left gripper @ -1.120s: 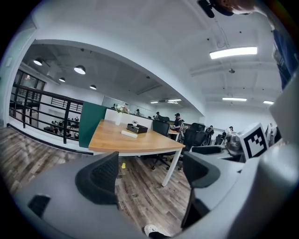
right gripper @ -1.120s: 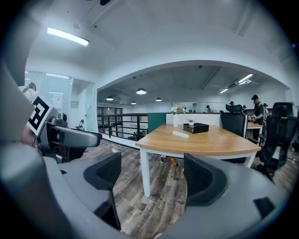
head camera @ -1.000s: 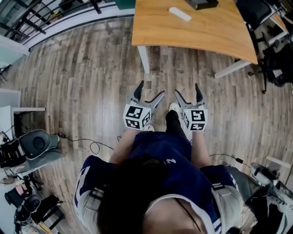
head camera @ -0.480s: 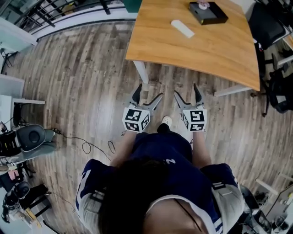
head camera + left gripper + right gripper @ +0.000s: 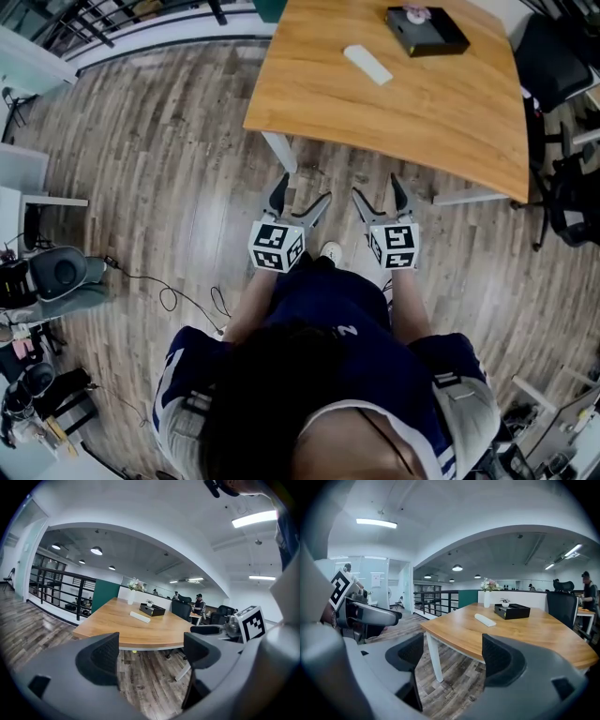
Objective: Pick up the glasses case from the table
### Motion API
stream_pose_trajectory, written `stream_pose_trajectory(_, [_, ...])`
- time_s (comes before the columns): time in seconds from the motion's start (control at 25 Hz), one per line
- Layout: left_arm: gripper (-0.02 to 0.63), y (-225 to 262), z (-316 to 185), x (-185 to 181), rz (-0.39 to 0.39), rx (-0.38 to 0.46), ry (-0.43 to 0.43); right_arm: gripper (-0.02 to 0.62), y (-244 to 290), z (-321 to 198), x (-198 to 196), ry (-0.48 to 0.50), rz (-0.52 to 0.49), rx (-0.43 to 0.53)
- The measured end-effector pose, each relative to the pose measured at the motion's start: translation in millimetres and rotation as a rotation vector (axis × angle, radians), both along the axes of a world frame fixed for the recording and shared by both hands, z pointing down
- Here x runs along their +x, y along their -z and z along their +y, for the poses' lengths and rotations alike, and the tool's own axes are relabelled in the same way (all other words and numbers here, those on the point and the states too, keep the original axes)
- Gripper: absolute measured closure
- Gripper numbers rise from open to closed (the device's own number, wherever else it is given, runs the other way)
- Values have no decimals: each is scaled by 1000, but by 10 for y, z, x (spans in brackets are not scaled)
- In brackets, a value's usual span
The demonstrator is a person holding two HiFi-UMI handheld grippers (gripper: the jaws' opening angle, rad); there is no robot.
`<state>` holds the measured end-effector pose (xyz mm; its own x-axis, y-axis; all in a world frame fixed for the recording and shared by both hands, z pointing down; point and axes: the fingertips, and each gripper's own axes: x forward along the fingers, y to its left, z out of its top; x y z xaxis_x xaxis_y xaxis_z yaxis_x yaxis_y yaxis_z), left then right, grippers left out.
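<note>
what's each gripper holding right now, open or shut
left gripper: open, nothing between its jaws
right gripper: open, nothing between its jaws

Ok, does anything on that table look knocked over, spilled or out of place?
Nothing stands out. The white glasses case lies flat on the wooden table, apart from the black tray, and nothing looks spilled or tipped.

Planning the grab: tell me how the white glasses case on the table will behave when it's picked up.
The glasses case looks like a smooth, rounded white shell, so probably stiff but slippery. It is slim and likely hollow, so probably light. Lying flat on the table, it should not tip, though a push near one end may spin it.
</note>
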<state>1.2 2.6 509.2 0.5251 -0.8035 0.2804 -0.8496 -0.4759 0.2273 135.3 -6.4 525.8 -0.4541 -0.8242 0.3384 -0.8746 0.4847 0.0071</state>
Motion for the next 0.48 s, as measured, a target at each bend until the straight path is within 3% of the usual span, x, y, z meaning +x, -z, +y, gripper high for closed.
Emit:
stream_pose_trajectory(0.16, [173,-22,-103,-72,35,-25,48,213,22,-75,23,12,4,-4])
stream_pose_trajectory(0.48, [173,-140,-640,-107,35,-30,7,212,-89,-421,77,-50,28,-27])
